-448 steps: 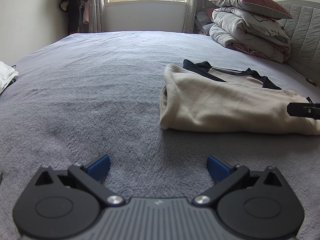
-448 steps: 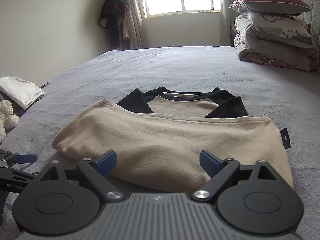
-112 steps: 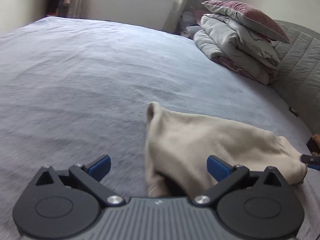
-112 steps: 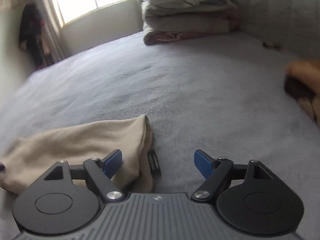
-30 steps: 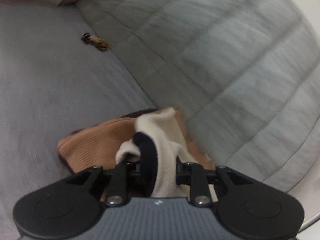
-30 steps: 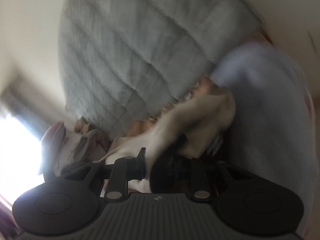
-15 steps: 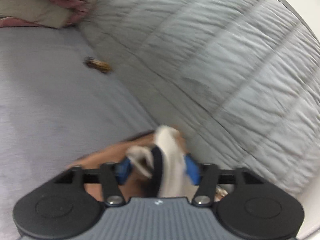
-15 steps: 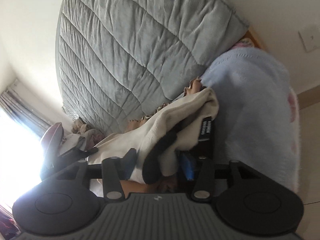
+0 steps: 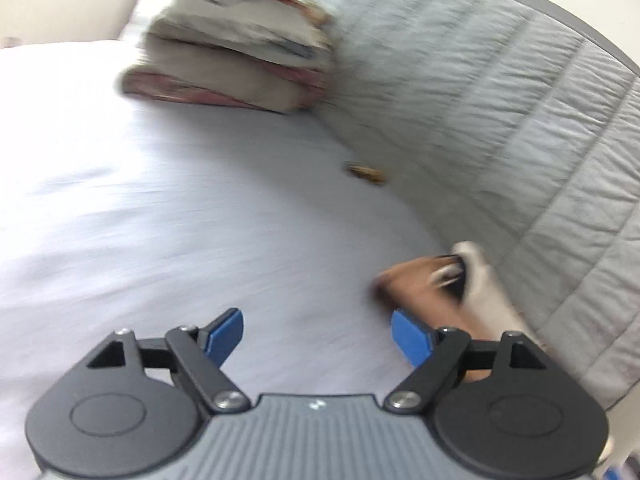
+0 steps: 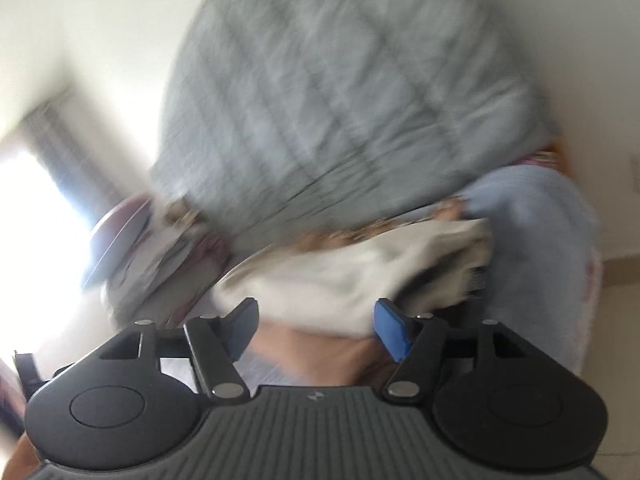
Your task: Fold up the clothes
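On my left wrist view, badly smeared, the left gripper [image 9: 318,330] stood released at the bottom of the frame. Its blue pads [image 9: 224,334] were spread wide over bare grey bedsheet [image 9: 160,220] with nothing between them, and its jaws had just been opening. In the upper left of that frame a stack of folded bedding [image 9: 240,60] sat on the sheet against the quilted grey headboard [image 9: 500,120], which filled the right side. A small brown object [image 9: 366,172] lay at the foot of the headboard near mid-frame; I could not tell what it was. At the lower right, just beyond the right-hand pad, the folded cream garment [image 9: 478,280] with its dark trim rested on a tan piece of clothing [image 9: 416,280], close against the headboard.

On my right wrist view, also blurred, a bright window [image 10: 36,216] glared at the left edge. The right gripper [image 10: 316,328] was let go too: its jaws had just been opening, and its pads touched no cloth. The cream garment [image 10: 344,280] lay just ahead of them at mid-frame, below the headboard [image 10: 340,92]. A pale blue fluffy fabric [image 10: 536,240] rose to the garment's right.
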`<action>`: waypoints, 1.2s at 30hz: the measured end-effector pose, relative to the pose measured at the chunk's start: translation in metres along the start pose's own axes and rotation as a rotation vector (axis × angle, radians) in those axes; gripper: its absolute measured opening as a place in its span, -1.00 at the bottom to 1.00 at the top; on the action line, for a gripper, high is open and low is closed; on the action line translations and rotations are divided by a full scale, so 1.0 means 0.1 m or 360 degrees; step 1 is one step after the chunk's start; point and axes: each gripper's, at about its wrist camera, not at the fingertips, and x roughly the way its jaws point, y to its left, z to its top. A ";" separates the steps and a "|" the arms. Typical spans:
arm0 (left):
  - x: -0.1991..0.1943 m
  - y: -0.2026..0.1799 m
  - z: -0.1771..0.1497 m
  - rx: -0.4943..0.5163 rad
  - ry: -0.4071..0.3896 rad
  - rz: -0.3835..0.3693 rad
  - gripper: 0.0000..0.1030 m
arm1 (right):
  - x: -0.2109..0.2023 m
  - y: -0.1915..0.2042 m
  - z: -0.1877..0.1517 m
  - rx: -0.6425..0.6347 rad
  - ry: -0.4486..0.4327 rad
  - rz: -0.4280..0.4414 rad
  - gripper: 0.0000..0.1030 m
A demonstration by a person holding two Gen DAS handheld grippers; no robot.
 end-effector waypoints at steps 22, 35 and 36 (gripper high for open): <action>-3.46 1.80 -1.49 -0.0166 -0.0431 0.0936 1.00 | -0.64 3.12 -1.33 -0.0531 0.0805 0.0978 0.76; -2.33 2.07 -2.06 -0.0045 -0.0177 0.1059 1.00 | 0.44 2.58 -2.59 -0.1320 0.0740 0.0526 0.94; -2.27 2.07 -2.05 -0.0042 -0.0189 0.1061 1.00 | 0.55 2.57 -2.61 -0.1292 0.0750 0.0497 0.94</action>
